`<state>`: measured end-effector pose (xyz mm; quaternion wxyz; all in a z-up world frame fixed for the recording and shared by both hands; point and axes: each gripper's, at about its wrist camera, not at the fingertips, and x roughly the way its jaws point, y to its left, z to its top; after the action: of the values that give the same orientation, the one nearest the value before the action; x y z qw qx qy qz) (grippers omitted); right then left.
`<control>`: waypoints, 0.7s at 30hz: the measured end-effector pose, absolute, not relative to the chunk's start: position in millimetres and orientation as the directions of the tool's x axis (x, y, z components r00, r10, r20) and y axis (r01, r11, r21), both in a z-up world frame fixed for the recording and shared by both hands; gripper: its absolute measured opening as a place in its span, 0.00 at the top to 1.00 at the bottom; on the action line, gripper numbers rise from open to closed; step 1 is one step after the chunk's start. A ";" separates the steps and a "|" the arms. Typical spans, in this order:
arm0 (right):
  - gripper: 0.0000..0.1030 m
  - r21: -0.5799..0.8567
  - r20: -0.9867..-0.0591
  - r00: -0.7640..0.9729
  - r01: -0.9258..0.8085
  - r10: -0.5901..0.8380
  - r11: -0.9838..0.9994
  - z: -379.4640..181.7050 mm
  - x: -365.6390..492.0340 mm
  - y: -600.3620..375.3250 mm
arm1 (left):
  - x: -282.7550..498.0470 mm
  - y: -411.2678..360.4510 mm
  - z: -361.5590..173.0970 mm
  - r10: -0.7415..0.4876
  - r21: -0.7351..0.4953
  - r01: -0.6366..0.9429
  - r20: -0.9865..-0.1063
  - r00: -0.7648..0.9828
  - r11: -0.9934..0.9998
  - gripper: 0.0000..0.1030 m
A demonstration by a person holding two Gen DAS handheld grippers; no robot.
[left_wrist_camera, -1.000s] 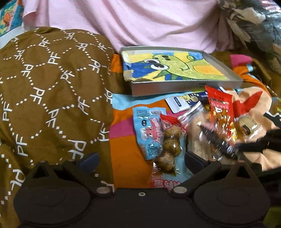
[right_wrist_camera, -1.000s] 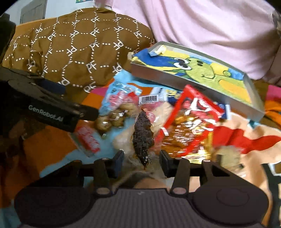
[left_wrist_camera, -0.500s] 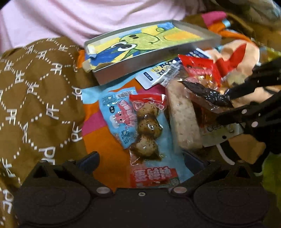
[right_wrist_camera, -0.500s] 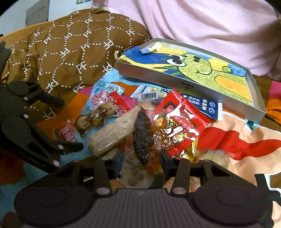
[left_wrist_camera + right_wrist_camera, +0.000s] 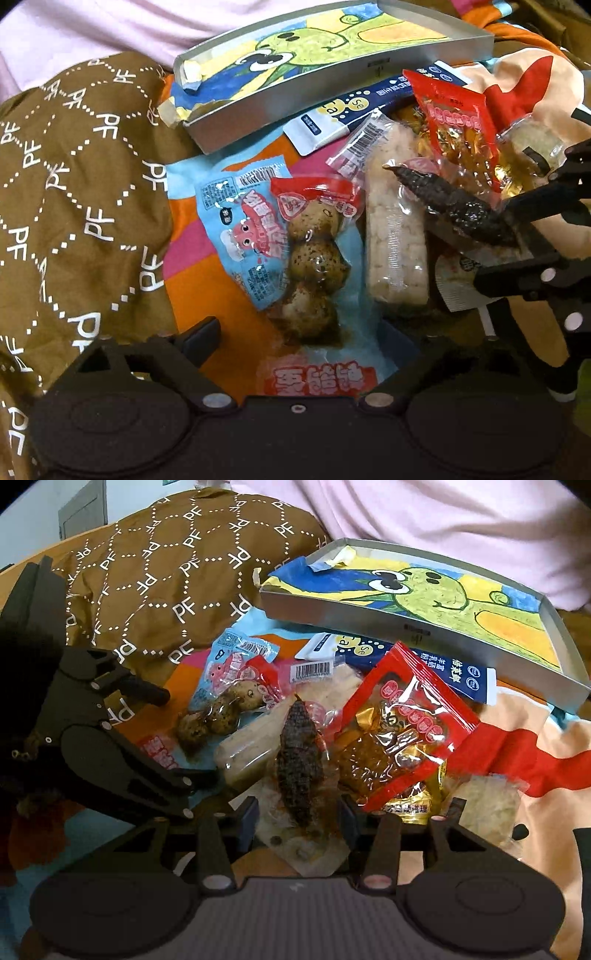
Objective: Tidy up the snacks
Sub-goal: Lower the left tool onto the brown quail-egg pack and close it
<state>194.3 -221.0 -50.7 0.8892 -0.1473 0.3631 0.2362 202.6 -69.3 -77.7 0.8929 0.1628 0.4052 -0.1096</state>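
Snacks lie in a loose heap on the colourful blanket [image 5: 517, 716], just in front of the tin tray [image 5: 424, 627] with the green cartoon lining, and none sits in the tray yet. Nearest the tray is a blue sachet [image 5: 436, 664]; in front of it a red packet [image 5: 402, 734], a pale rice bar [image 5: 395, 236], an egg packet [image 5: 310, 258] and a light blue packet [image 5: 236, 221] half under it. The step in hand looks like picking up, one snack per hand. The right gripper [image 5: 299, 812] clasps a clear packet with a dark spiny piece [image 5: 299, 760], its jaws narrow and lately easing a little wider, the wrapper between them. The left gripper [image 5: 299, 336] hovers over the egg packet, jaws wide but lately drawing in, straddling its lower end; the pads do not yet press it. Next, probably, the left jaws must close on that slippery wrapper, then both packets go back to the tray. Left of the tray bulges a brown patterned cushion [image 5: 74, 221]; behind it, pink cloth [image 5: 443, 517].
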 end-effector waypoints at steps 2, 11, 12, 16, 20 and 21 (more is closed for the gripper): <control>0.49 -0.089 -0.716 0.623 -0.528 0.315 0.844 -50.3 194.8 -221.2 | 201.5 -68.4 -76.0 -0.073 0.181 0.325 -0.768 0.636 0.928 0.23; 0.47 -0.053 -0.708 0.621 -0.522 0.336 0.851 -51.4 200.0 -226.2 | 202.5 -56.6 -63.8 -0.134 0.060 0.294 -0.793 0.594 0.954 0.44; 0.47 -0.048 -0.704 0.623 -0.521 0.341 0.852 -52.0 200.8 -227.1 | 204.9 -54.0 -64.0 -0.140 0.039 0.282 -0.797 0.587 0.959 0.43; 0.44 -0.033 -0.678 0.640 -0.518 0.362 0.855 -52.6 204.5 -227.4 | 213.2 -57.4 -68.7 -0.099 0.044 0.225 -0.805 0.585 0.973 0.34; 0.40 -0.051 -0.653 0.660 -0.527 0.370 0.849 -54.1 202.9 -223.2 | 220.2 -62.8 -70.1 -0.067 0.069 0.202 -0.801 0.595 0.977 0.30; 0.39 -0.059 -0.650 0.664 -0.529 0.369 0.847 -55.0 202.5 -221.7 | 222.2 -62.3 -69.7 -0.068 0.064 0.199 -0.802 0.593 0.978 0.32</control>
<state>202.5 -221.7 -55.0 0.9038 -0.1225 0.3261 0.2484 222.2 -62.3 -69.7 0.8895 0.0738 0.4447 -0.0750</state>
